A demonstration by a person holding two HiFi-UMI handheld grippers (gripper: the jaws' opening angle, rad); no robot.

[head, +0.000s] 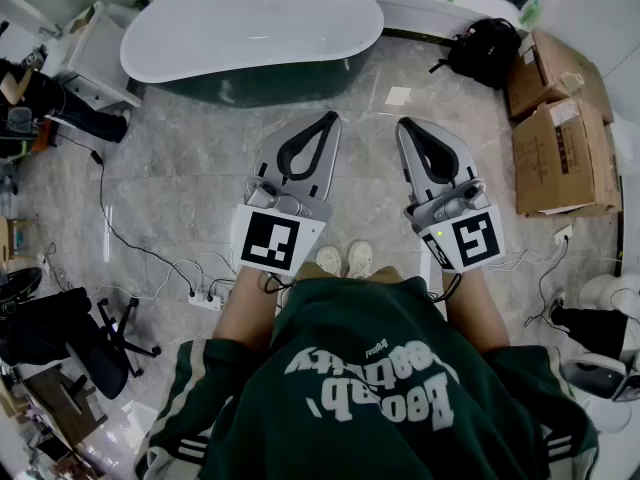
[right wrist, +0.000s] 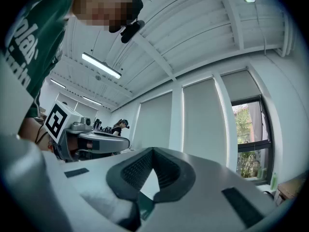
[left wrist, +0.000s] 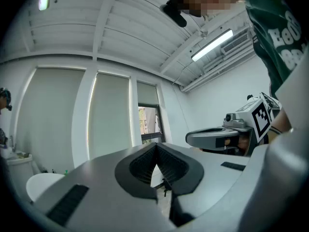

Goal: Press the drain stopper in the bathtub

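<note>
Spanning the frame, grey marble floor point(head: 180, 168) is seen | lower left: office chair point(head: 60, 338) and cables point(head: 130, 243) | upper left: bathtub point(head: 250, 23), stopper not discernible | centre: left gripper point(head: 330, 118), right gripper point(head: 405, 124) clenched, empty, over bare floor | right edge: cardboard boxes point(head: 560, 153).

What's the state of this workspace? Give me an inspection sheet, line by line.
Surface: grey tiled floor; the person stands on it.
Job's things: white bathtub ahead, apart from both grippers; drain stopper not visible.
Clutter: cardboard boxes, black backpack, office chair.
Grippers: left gripper and right gripper both shut, empty, pointing toward the tub.
Cables: power strip with cords trailing across the floor.
Surroundings: window blinds, ceiling light.
</note>
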